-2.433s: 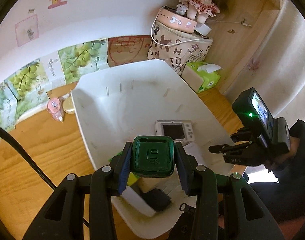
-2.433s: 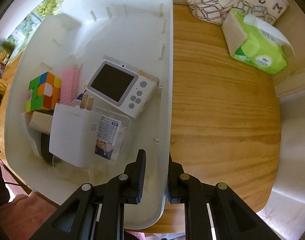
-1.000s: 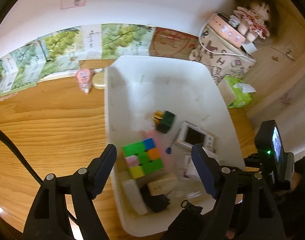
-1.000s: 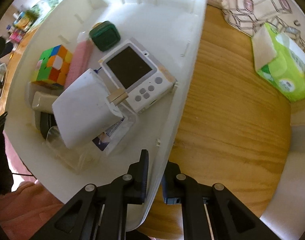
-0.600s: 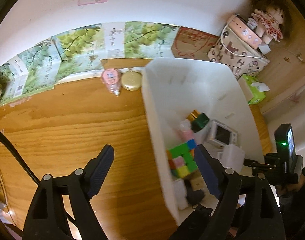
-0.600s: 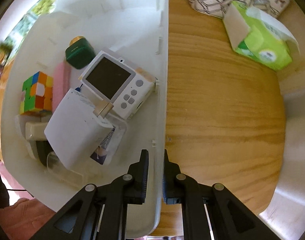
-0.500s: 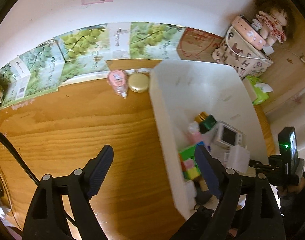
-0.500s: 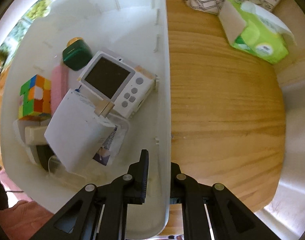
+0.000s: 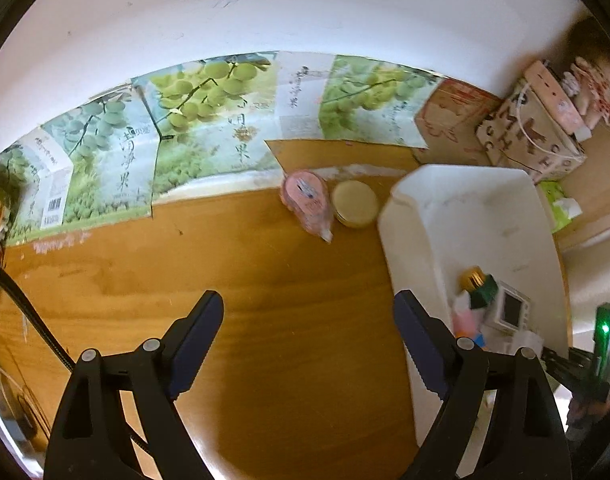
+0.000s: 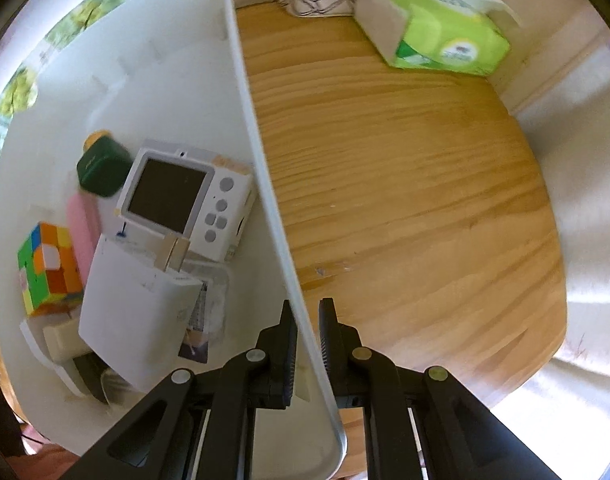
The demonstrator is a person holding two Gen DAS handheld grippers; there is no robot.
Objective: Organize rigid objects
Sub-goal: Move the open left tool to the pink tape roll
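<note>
The white bin [image 10: 241, 92] sits on the wooden table [image 9: 233, 272]; everything below is placed against it.

Hard to read: at the bin's near end a dark item and a cream block [image 10: 63, 338] lie under the white box [image 10: 133, 312], mostly covered; a clear packet with a printed label shows only at the box's edge. In the left wrist view the bin's contents are small and blurred, partly behind that gripper's right finger. A doll at the far right corner is blurred.

Right gripper [image 10: 307, 344]: clenched on the bin's right wall near its near corner, one finger inside, one outside, pads on the wall.

Left gripper [image 9: 309, 332]: jaws wide and just been opening, nothing between them, only bare table left of the bin.

Inside the bin, right wrist view: green bottle [image 10: 103, 172] with a gold cap towards the far end, white camera [image 10: 185, 200] against the right wall, pink bar [image 10: 83, 224] beside it, cube [image 10: 49, 268] at the left wall.

Only the right wrist view shows the tissue pack [image 10: 441, 36] clearly, well right of the bin. Only the left wrist view shows the pink packet [image 9: 307, 200] and round tin [image 9: 355, 204] just beyond the bin's far left corner, touching each other, and the grape-printed cartons [image 9: 193, 120] along the wall. It also catches the right gripper's body with a green light at the bin's near right.
</note>
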